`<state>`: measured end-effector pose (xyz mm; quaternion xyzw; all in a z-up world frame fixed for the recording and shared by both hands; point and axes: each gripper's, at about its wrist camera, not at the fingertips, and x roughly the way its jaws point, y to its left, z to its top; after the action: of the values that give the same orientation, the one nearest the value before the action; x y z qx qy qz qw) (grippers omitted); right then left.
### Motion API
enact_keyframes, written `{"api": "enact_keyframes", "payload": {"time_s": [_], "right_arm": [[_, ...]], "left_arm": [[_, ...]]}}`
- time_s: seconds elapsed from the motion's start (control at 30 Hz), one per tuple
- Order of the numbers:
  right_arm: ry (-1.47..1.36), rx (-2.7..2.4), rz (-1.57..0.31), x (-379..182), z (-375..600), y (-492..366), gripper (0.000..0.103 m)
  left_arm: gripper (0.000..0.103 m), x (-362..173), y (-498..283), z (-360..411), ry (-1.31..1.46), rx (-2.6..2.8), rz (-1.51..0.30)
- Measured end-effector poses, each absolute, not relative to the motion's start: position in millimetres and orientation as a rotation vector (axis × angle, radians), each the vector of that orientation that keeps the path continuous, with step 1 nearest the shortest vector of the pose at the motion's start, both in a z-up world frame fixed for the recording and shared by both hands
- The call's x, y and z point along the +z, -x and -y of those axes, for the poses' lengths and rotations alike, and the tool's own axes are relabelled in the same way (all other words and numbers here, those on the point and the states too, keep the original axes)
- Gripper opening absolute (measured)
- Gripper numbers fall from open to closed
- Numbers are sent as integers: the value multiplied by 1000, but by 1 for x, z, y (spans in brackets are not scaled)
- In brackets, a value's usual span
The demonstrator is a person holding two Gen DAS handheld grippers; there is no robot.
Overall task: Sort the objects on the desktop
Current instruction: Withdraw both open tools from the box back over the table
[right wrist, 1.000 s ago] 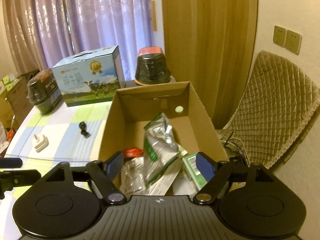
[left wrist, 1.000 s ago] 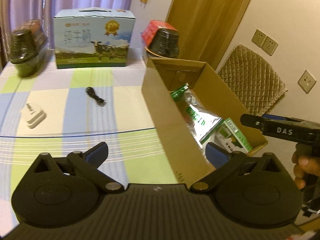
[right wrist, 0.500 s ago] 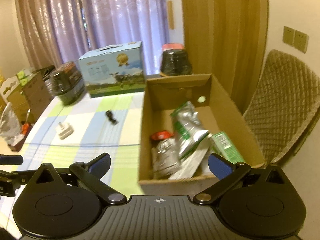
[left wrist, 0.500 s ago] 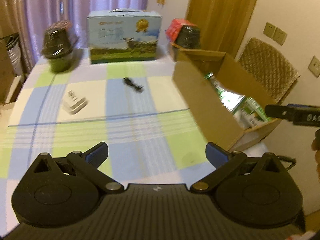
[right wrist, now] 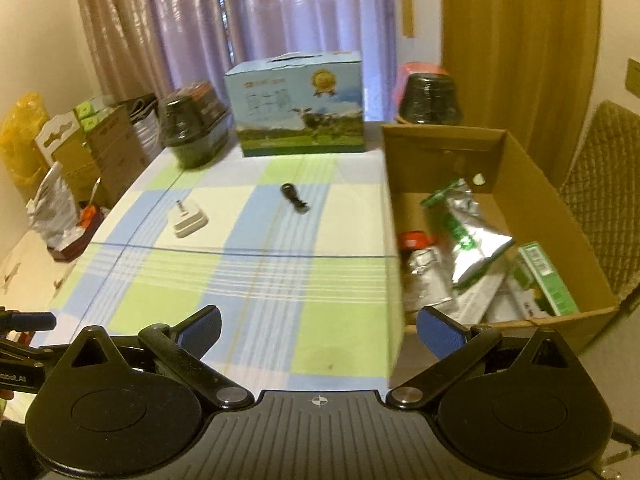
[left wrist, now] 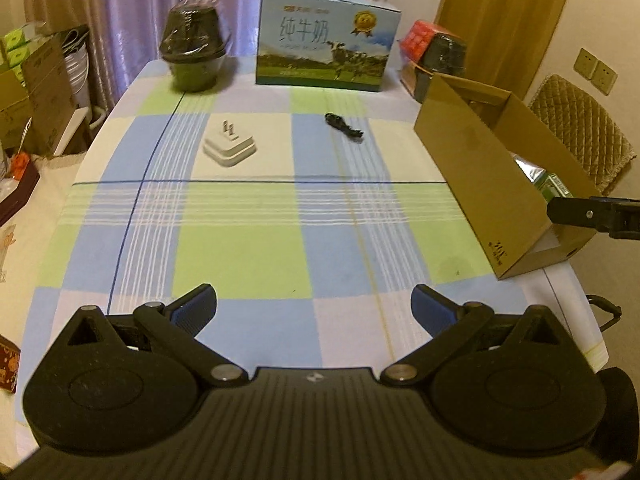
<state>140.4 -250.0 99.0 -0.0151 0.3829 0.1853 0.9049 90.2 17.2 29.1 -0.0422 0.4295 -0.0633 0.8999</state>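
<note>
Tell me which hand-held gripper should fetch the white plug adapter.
Left. The left hand-held gripper is open, empty and faces the white plug adapter on the tablecloth. The right hand-held gripper, also open, sits beside the cardboard box, farther away.

Left tool [left wrist: 314, 306] spread wide, empty; right tool [right wrist: 318, 328] likewise.

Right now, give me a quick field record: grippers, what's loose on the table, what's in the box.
left gripper: open, empty, above the tablecloth
right gripper: open, empty, near the box's front corner
loose on table: white charger, black cable
cardboard box: at the table's right edge, open top
box contents: silver-green pouches, red-lidded jar, green carton
</note>
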Motion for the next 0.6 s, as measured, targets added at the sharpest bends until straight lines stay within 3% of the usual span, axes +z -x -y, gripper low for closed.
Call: {"api": "enact_keyframes", "payload": {"time_s": [0.6], "right_arm": [[61, 425, -827, 86, 218, -144, 101]], "left_arm": [[102, 18, -93, -31, 114, -113, -906]]}}
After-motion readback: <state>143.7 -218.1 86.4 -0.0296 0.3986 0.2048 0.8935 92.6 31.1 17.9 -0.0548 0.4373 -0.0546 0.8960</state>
